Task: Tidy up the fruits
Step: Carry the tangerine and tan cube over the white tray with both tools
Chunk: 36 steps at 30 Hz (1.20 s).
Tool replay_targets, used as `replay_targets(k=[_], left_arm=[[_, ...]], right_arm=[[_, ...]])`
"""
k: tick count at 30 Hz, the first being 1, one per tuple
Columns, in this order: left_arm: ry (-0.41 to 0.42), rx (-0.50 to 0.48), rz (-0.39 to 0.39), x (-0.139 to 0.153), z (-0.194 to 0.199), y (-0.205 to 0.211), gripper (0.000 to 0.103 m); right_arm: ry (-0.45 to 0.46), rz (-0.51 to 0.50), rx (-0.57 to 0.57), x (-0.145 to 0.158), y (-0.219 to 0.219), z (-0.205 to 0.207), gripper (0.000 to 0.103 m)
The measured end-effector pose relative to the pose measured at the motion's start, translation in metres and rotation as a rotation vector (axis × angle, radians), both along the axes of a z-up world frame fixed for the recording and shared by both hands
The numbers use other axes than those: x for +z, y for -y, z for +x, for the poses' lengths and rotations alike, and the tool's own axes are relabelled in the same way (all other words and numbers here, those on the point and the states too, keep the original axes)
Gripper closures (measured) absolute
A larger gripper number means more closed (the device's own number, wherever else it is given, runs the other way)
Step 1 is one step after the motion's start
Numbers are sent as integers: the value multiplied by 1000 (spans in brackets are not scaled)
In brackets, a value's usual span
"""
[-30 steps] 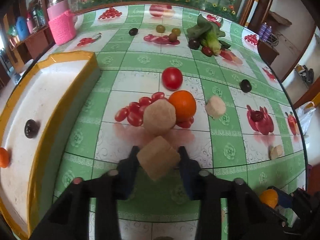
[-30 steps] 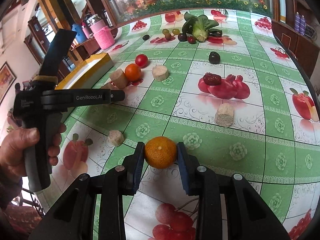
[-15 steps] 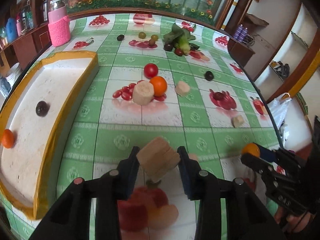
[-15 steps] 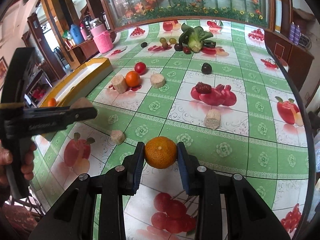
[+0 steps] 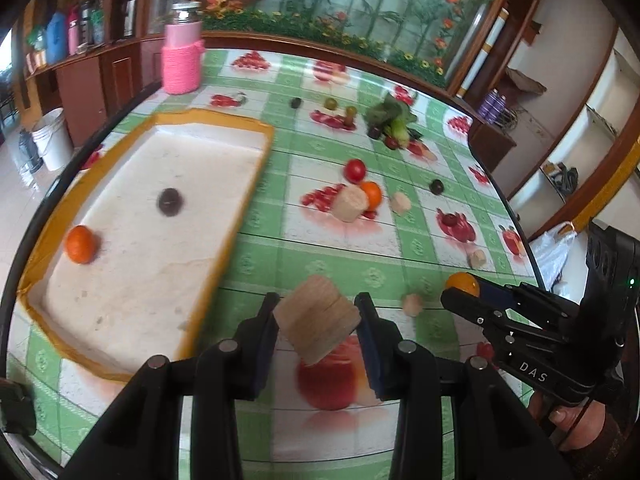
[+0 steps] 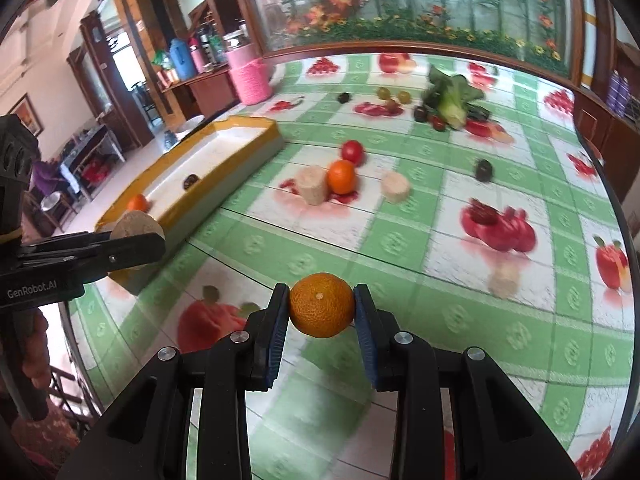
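My left gripper is shut on a tan cork-like block, held above the table just right of the yellow-rimmed white tray. In the tray lie an orange and a dark plum. My right gripper is shut on a small orange, lifted over the green fruit-print tablecloth. The tray shows at the left in the right wrist view. The left gripper with its block appears at that view's left edge, and the right gripper's orange at the right of the left wrist view.
Mid-table stand a tomato, an orange and two tan blocks. A dark plum, leafy greens, grapes and a pink-wrapped jar lie further back. Small tan pieces sit near the front.
Both grippers have lifted and pulled back with their loads. The left one swung left toward the tray, which now fills more of its view. The right gripper's orange sits higher above the cloth.
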<state>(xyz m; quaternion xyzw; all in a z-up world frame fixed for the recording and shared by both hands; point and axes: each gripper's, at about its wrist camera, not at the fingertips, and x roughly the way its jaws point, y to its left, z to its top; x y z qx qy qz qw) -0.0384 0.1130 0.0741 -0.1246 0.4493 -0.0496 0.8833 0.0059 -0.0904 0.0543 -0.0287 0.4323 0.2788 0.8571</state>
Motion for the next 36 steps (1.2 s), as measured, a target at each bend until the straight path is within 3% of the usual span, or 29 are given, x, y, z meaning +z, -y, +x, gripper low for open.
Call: replay_targets(k=[16,27,36], left_arm=[[-26,253,43,-21,-7,-123,62],[-77,260,21,-47,7,-145,62],[-100,257,17,-59,14,-150,62]], right_arm=[[11,8,208,21,-148,41,72],[-19,-88,246,-6,-212,94,72],[-48,-163,239,-32,-230,122,71]])
